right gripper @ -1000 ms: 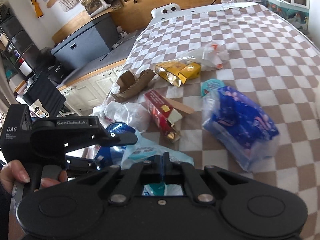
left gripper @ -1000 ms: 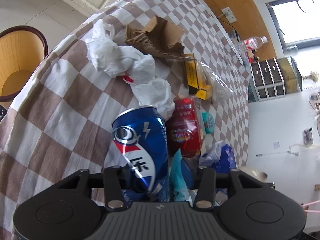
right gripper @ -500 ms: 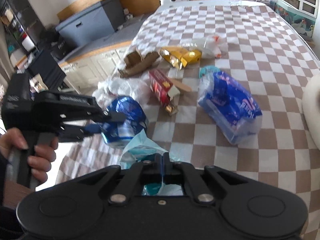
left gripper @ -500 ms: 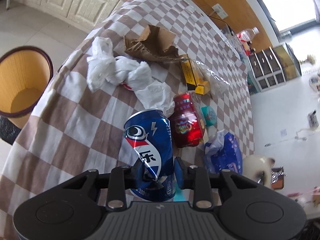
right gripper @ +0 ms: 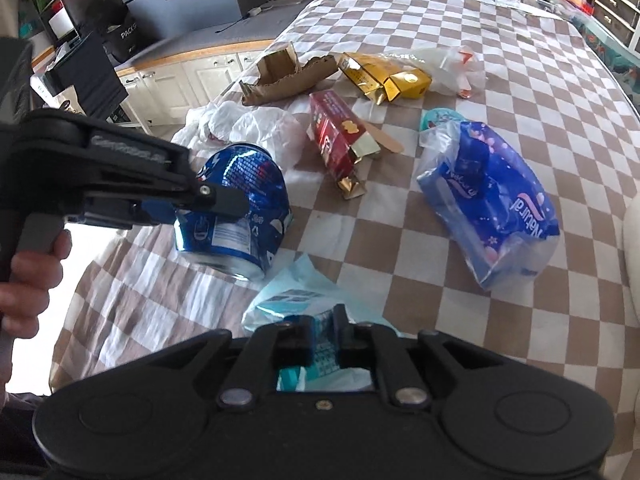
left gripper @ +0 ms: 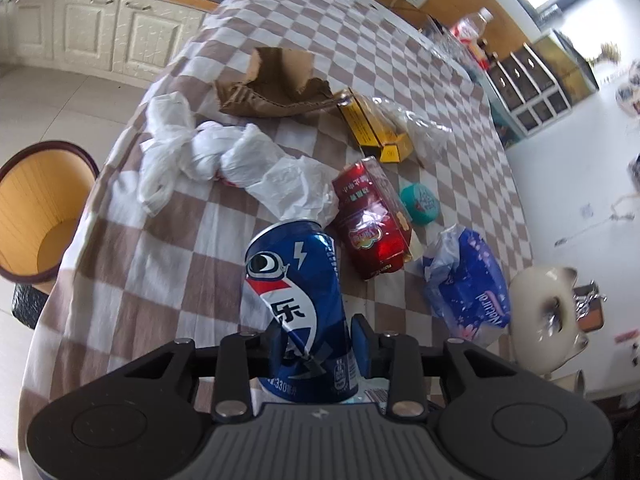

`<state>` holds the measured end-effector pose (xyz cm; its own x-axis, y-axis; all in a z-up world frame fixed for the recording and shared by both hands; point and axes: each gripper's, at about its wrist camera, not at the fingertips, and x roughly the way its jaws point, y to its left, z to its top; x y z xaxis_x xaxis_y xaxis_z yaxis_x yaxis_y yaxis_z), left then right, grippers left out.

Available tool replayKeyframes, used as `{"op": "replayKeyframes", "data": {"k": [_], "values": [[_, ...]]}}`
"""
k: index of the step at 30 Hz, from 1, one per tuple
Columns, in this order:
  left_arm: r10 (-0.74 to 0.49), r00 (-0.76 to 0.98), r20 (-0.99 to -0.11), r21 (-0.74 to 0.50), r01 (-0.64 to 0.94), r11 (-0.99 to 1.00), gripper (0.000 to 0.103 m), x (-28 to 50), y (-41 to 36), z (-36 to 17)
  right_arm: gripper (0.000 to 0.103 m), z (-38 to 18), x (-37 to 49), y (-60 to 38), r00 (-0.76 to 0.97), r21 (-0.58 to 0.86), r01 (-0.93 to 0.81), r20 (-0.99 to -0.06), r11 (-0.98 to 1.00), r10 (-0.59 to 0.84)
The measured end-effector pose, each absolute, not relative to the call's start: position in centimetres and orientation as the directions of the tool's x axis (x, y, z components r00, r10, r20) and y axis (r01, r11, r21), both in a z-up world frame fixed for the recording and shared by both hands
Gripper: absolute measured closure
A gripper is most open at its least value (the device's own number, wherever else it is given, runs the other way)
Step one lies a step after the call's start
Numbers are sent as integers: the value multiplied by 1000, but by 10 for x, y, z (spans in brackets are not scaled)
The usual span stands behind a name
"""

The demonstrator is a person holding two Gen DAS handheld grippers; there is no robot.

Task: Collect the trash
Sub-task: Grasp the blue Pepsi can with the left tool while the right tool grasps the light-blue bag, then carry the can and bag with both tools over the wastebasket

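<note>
My left gripper (left gripper: 318,340) is shut on the lower part of a dented blue soda can (left gripper: 296,280), though its jaws are opening slightly. In the right wrist view the can (right gripper: 236,208) is tilted just above the checkered tablecloth (right gripper: 400,240), and a hand holds the left gripper (right gripper: 216,204). My right gripper (right gripper: 324,336) pinches a pale teal plastic wrapper (right gripper: 296,300). Its jaws are opening, and the wrapper still fills the small gap between them.
An orange bin (left gripper: 32,200) stands on the floor left of the table. On the cloth lie white plastic bags (left gripper: 224,156), torn cardboard (left gripper: 276,88), a yellow box (left gripper: 376,128), a red box (left gripper: 372,220), a teal lid (left gripper: 420,204) and a blue tissue pack (left gripper: 468,284).
The left jaws went from wide around the can to gripping and denting it, and the can now hangs tilted. The right jaws, fully shut before, show a small gap. Both views have rolled.
</note>
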<state>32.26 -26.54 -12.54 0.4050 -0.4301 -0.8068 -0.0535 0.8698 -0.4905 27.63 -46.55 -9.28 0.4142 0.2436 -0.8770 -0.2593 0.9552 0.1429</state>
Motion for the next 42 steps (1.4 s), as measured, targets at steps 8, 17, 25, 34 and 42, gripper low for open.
{"op": "replayKeyframes", "data": {"k": [8,17,25,34,42], "values": [[-389,425,-817,-424,13,905,70,308,-273,-111,98,-78,268,-475,475,168,-187,-847,968,239],[-343,528,-777,-317,142,938,76,272,-274,-70,98,-45,257,-495,597,234,-82,-767,969,236],[-273,610,-744,-197,191,962,76,243,-277,-42,99,-18,246,-500,695,274,-28,-686,961,216],[-243,676,-696,-165,178,970,76,218,-265,-18,99,-4,227,-487,745,270,-32,-635,962,203],[-227,709,-668,-159,161,974,76,204,-237,-7,99,6,212,-459,769,241,-54,-609,969,195]]}}
